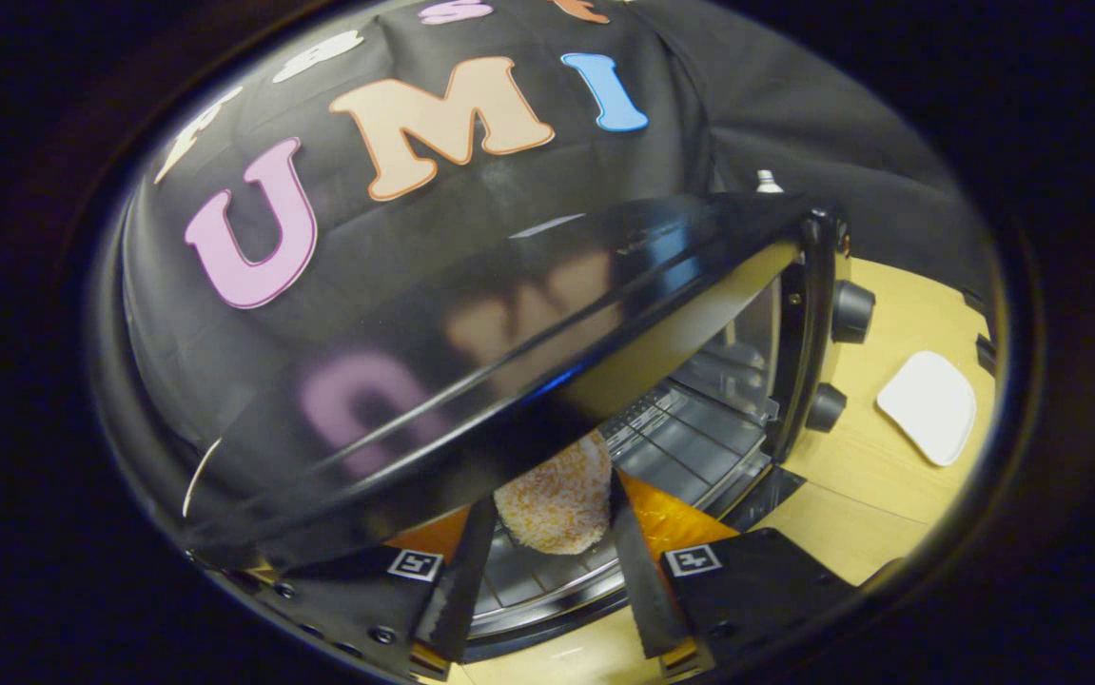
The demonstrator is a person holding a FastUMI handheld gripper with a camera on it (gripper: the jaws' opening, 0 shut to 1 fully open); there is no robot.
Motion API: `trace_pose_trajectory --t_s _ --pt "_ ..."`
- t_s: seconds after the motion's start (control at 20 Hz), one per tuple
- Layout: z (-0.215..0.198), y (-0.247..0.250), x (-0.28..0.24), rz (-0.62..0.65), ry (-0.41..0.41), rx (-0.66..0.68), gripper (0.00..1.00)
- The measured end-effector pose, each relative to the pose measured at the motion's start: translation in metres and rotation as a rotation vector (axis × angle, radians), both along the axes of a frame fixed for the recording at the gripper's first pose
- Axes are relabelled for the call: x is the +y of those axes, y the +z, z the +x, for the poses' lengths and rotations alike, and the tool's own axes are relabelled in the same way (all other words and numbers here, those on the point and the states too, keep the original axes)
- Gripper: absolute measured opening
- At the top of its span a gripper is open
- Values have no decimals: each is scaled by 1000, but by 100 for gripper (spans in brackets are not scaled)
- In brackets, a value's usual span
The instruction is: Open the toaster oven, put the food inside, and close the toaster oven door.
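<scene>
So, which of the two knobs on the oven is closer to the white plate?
The lower knob, below the upper knob; it sits nearer the white plate on the table. The jaws hold the breaded food.

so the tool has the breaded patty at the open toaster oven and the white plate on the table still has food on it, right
Not quite: the white plate on the table beside the toaster oven has nothing on it. The rest holds. The gripper view shows the tool with the breaded patty between its fingers, over the wire rack at the oven's open front.

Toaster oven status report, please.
Gripper shut on patty. Patty over rack inside open oven. Nothing in the way.
</scene>
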State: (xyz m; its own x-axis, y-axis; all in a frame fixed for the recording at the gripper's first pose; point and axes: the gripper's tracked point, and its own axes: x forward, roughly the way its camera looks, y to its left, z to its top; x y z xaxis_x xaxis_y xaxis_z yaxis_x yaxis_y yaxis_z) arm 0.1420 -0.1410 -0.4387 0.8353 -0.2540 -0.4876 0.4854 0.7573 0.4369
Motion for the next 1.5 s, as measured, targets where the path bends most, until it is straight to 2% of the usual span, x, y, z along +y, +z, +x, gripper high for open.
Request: trace_pose_trajectory --t_s 0.35,0.5,0.9,1.1,1.5 --pt "-24 14 0 -97 35 -23 96" --pt "-50 27 5 -168 39 -31 99" --pt "-127 63 34 -302 131 -92 99" --pt "-173 59 32 -404 171 -87 99" --pt "-250 27 46 -357 214 -90 99"
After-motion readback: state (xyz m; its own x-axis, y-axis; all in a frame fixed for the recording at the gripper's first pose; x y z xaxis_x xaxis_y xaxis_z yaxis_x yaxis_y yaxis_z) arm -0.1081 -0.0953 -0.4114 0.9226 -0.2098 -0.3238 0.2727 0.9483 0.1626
